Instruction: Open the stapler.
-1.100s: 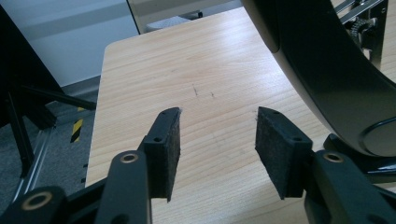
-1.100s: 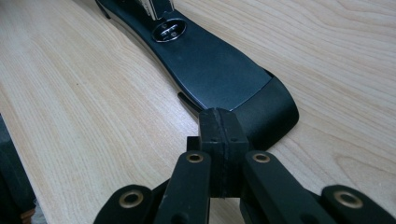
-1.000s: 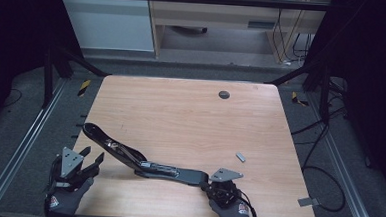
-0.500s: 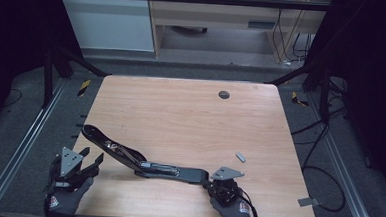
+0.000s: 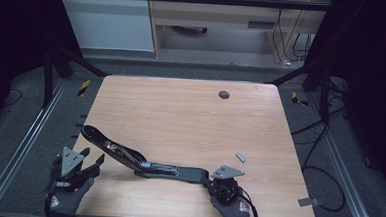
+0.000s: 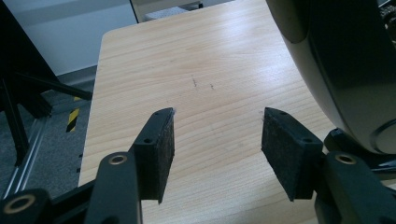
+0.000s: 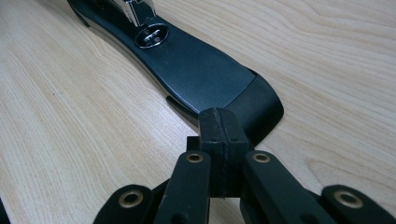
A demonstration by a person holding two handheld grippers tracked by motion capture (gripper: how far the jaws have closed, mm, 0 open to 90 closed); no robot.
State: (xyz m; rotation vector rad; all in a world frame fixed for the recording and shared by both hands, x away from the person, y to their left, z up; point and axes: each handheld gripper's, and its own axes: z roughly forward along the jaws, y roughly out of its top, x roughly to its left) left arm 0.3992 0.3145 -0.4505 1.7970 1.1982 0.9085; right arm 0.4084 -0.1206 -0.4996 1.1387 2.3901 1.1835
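Two claws are at work on one long black stapler (image 5: 143, 161), which lies opened out across the near half of the table (image 5: 190, 113). Over the last second the stapler's upper arm is seen to have been lowered a little and released: in the earlier high views its far tip is raised near the left claw (image 5: 90, 159), and now it is stretched toward ten o'clock, just clear of that claw. The left claw's jaws have just been opening, and in the left gripper view nothing is held between the pads (image 6: 159, 149); only bare wood is seen in the gap, with the stapler's rounded black end (image 6: 345, 70) looming at two o'clock. The right claw (image 5: 217, 182) is pressed shut, its two jaws closed together against the near end of the base (image 7: 243, 105), so the base appears pinned to the table rather than gripped.

By this reading, the unfolding step is judged to be finished or nearly so, and the staple channel is left exposed for whatever comes next.

The stapler is glossy black plastic, with a flat tapering base toward four o'clock and a slimmer arm angled off toward ten o'clock. Bright metal parts (image 7: 140, 11) are seen at the hinge, and a round metal plate (image 7: 152, 36) is set into the base. A small grey piece (image 5: 240, 156) lies apart at three o'clock.
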